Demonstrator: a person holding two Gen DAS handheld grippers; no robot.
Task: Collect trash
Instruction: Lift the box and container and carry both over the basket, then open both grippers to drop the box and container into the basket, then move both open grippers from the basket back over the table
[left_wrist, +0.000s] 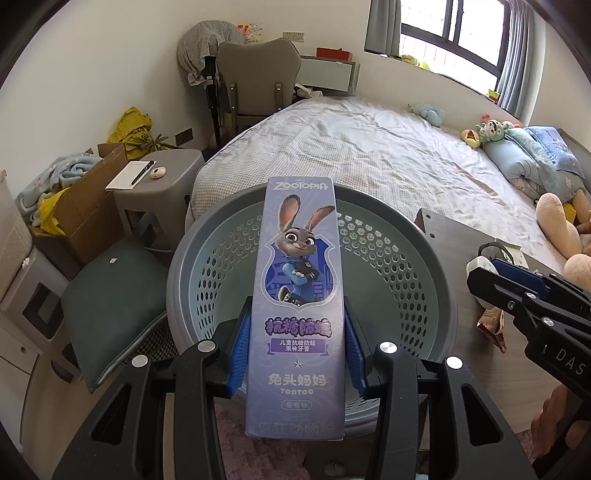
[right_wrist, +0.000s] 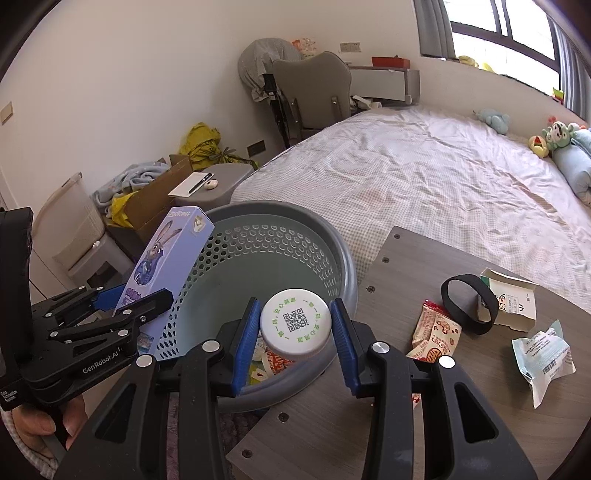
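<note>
Perforated round plastic basket, glossy cardboard box

The purple toothpaste box hides the middle of the gray basket in the left wrist view. In the right wrist view a white-lidded jar covers part of the basket floor; the wrappers beneath it show only as scraps, their print too small to read. The right claw is cut off by the left view's right edge. The worktop runs past the bottom edge. Only fingertips of the person's left hand show.
</note>
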